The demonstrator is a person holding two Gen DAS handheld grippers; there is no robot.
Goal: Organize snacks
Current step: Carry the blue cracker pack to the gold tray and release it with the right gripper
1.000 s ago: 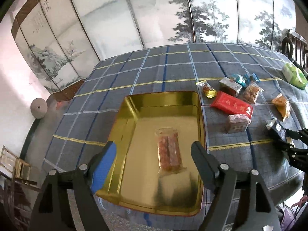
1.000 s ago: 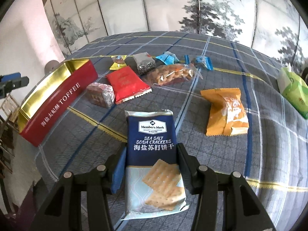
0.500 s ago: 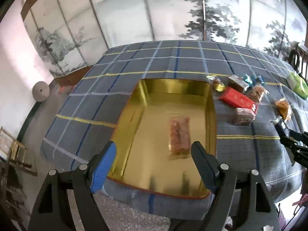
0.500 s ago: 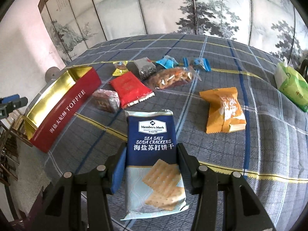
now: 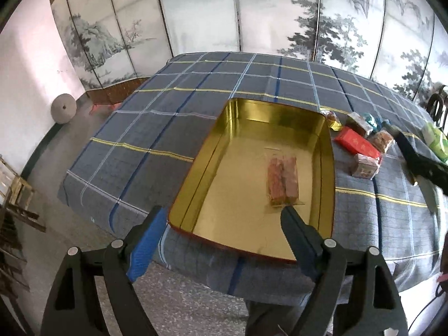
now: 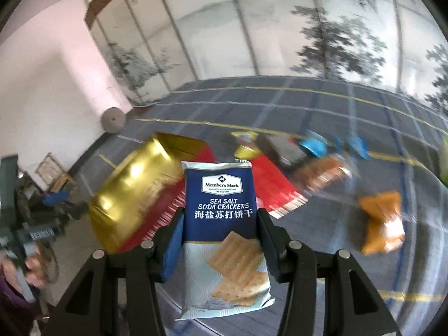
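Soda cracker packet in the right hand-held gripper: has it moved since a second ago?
Yes. The soda cracker packet, clamped in the right hand-held gripper, has lifted off the plaid tablecloth and swung toward the gold tin.

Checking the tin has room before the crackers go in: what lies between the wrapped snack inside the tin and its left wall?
Nothing: in the left wrist view the gold floor of the tin is bare from the wrapped snack to the left wall.

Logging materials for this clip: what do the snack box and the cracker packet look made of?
Box: likely tinplate; mirror-like gold interior reflecting its walls, red-painted outside. Cracker packet in the right gripper: probably glossy printed plastic film, with a crimped top seal.
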